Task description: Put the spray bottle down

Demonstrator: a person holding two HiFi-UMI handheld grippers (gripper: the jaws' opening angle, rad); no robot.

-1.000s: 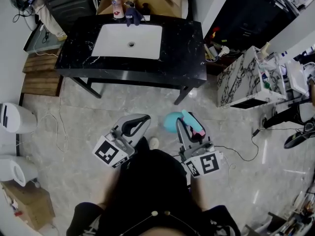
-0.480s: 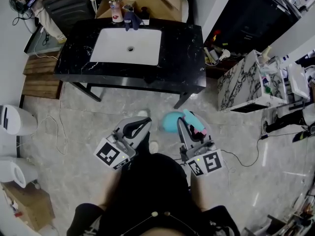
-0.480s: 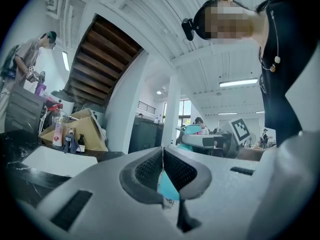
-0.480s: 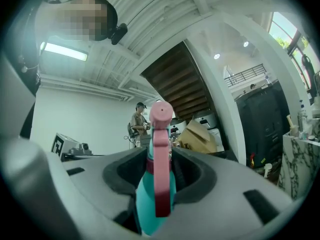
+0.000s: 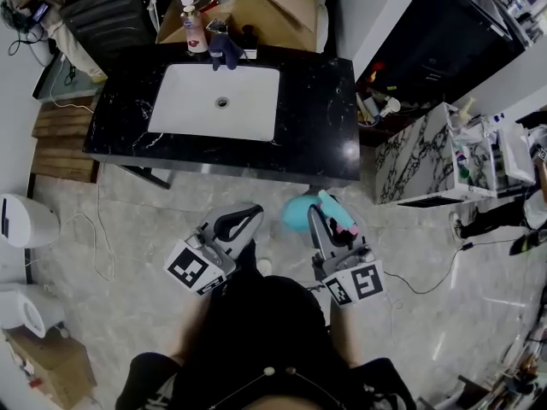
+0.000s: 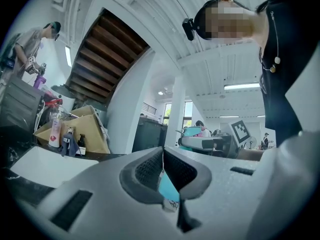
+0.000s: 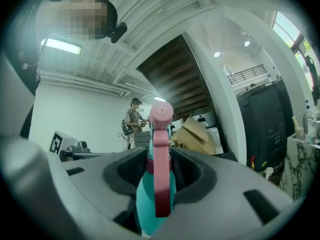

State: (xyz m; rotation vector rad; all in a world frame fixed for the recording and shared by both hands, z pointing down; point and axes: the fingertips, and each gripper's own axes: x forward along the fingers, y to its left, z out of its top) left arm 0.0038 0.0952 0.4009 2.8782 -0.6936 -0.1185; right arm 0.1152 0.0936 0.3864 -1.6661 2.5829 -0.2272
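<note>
Your right gripper (image 5: 330, 220) has its jaws partly closed and clamped on the neck of the teal plastic spray bottle with the pink trigger head (image 5: 297, 213). In the right gripper view the dark pads press on either side of the bottle (image 7: 154, 196) just under its pink head. The trigger faces back toward the camera, and the right gripper (image 7: 159, 158) carries nothing else.

The bottle is in the air, resting on nothing. It is just in front of the front edge of the black marble vanity counter (image 5: 318, 118), toward the counter's right end.

Your left gripper (image 5: 246, 214) is beside the right one, also just short of the counter's front edge. In the left gripper view its jaws (image 6: 163, 153) meet at the tips and grip nothing.

A white rectangular sink basin (image 5: 197, 114) is set into the left half of the counter. A small pump bottle with a pink label (image 5: 193, 29) and a dark blue cloth (image 5: 225, 49) sit at the counter's back edge.
</note>
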